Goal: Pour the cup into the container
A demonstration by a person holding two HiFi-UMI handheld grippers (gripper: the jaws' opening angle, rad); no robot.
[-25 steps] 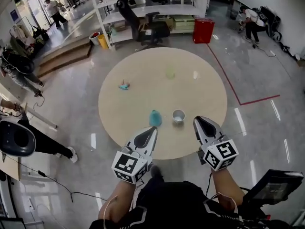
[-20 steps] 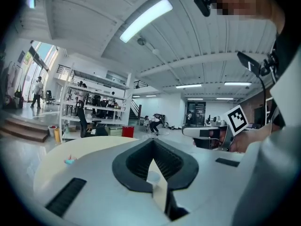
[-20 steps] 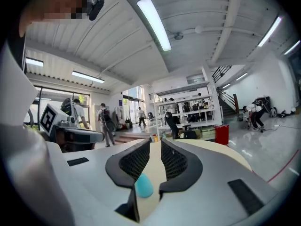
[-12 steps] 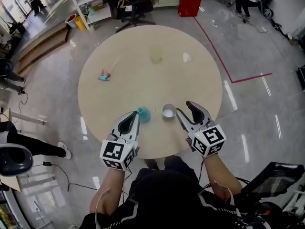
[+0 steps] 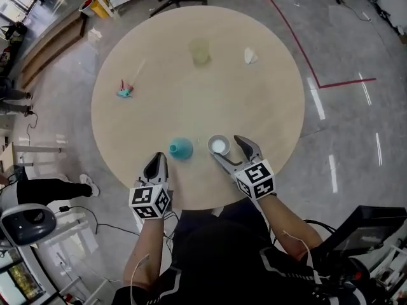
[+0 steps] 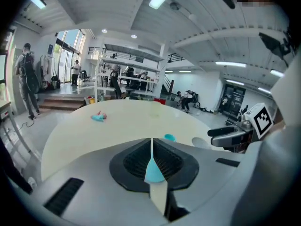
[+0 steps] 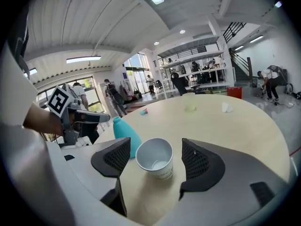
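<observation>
A white paper cup (image 5: 219, 145) stands upright near the front edge of the round table (image 5: 267, 107), with a little liquid at its bottom (image 7: 155, 157). Just left of it is a teal flask-shaped container (image 5: 180, 148) (image 7: 123, 132). My right gripper (image 5: 227, 150) (image 7: 155, 145) is opening, one jaw on each side of the cup, and neither pad touches it. My left gripper (image 5: 157, 160) (image 6: 151, 145) is shut and holds nothing. It hovers at the table's edge, a little short of the teal container (image 6: 169, 137).
Far across the table stand a pale yellow translucent cup (image 5: 200, 51) and a white crumpled scrap (image 5: 250, 56). A small teal and pink item (image 5: 124, 91) lies at the left. Shiny floor surrounds the table, and shelves and people stand far off.
Both grippers have come forward over the table's front edge. The right jaws went from shut to wide apart and now flank the cup. The left jaws stayed shut.
</observation>
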